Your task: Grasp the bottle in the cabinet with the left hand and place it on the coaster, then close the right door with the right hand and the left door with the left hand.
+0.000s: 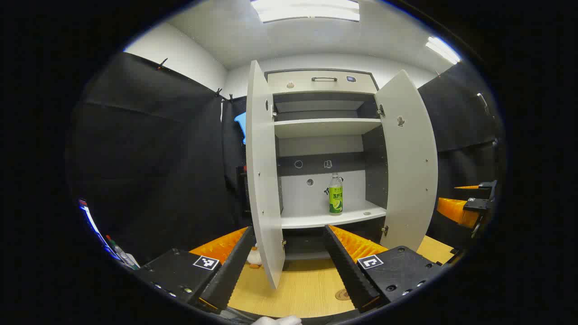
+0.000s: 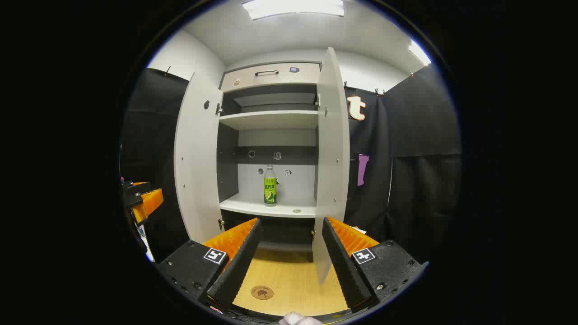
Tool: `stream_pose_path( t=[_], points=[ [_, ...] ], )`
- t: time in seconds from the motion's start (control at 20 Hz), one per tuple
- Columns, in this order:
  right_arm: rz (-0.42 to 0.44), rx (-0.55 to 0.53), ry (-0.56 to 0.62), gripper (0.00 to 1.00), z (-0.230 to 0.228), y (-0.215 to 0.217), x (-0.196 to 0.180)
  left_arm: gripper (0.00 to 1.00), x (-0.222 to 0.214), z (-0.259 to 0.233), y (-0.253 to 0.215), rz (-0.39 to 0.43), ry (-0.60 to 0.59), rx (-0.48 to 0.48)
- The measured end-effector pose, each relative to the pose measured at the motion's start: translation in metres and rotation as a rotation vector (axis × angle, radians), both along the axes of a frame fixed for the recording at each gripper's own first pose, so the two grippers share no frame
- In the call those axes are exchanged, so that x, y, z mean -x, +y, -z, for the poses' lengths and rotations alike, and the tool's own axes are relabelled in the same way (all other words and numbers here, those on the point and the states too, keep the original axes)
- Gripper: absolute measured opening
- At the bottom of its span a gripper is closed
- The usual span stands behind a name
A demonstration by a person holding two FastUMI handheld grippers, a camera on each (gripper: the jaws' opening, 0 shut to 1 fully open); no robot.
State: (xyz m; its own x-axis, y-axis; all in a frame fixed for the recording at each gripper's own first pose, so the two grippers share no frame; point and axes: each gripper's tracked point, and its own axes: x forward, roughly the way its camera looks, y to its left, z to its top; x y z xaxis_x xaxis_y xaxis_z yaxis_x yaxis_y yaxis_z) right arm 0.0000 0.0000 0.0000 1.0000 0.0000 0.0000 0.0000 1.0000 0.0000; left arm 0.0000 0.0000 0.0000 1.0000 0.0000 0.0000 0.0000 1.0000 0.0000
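Wooden tabletop (image 2: 289, 280) under open cabinet (image 2: 271, 122)

Coaster (image 1: 342, 294) partly behind a finger; small, perhaps toy-like object (image 1: 254, 258) behind left door (image 1: 264, 180)

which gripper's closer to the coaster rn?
Hard to call. The coaster lies on the table between both: by the left gripper's right finger, by the right gripper's left finger.

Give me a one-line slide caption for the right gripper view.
Open right gripper faces the cabinet, both doors open, bottle upright on the lower shelf, coaster on the table.
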Motion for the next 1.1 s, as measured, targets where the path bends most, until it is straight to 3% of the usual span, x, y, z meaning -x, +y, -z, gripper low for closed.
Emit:
stream_pose_path(
  t=[0.65,1.1],
  points=[
    [-0.037,-0.007,-0.005,0.83,-0.009,-0.003,-0.027,0.95,-0.030,-0.007,-0.006,-0.025,-0.008,-0.014],
    [-0.073,-0.015,0.013,0.83,-0.007,-0.012,-0.060,0.95,-0.102,-0.016,-0.043,0.034,-0.008,-0.027]
  ],
)
